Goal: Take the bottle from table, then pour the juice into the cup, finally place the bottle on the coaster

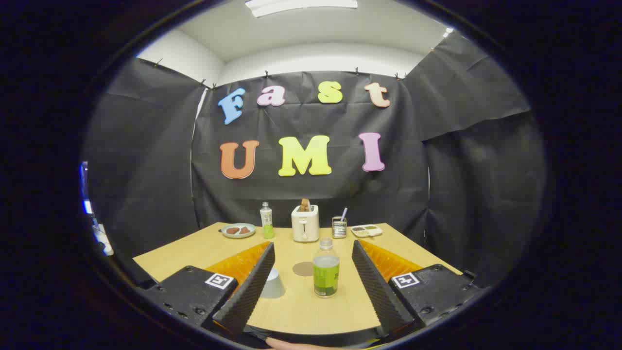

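Observation:
A clear bottle [326,269] with green juice and a green label stands upright on the wooden table [194,253], just ahead of my fingers and nearer the right one. A pale cup [272,284] sits to its left, partly hidden behind the left finger [250,287]. Between and a little beyond them lies a round brownish coaster [304,269], flat on the table. My gripper [313,253] is open, its fingers wide apart, touching nothing.
Along the table's far edge stand a plate with food [238,230], a tall thin green bottle [266,221], a white toaster [305,222], a small holder with a utensil [339,226] and a compartment dish [367,230]. Black cloth walls close in the booth.

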The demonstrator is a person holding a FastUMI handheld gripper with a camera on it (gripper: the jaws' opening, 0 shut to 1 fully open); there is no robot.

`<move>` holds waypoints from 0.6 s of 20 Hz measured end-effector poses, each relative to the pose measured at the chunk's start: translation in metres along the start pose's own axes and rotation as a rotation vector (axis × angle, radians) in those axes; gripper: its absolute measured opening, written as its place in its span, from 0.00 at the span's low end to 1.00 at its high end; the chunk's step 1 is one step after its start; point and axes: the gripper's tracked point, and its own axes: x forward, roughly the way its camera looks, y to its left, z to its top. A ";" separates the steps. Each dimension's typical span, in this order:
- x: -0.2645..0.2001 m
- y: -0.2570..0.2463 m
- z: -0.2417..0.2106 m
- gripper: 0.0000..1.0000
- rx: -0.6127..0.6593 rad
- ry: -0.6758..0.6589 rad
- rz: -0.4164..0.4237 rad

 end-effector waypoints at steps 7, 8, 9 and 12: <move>-0.005 0.001 0.003 1.00 0.011 -0.038 -0.001; -0.005 0.002 0.003 1.00 0.015 -0.038 0.004; -0.004 0.002 0.003 1.00 0.015 -0.038 0.006; -0.005 0.002 0.003 1.00 0.002 -0.041 0.005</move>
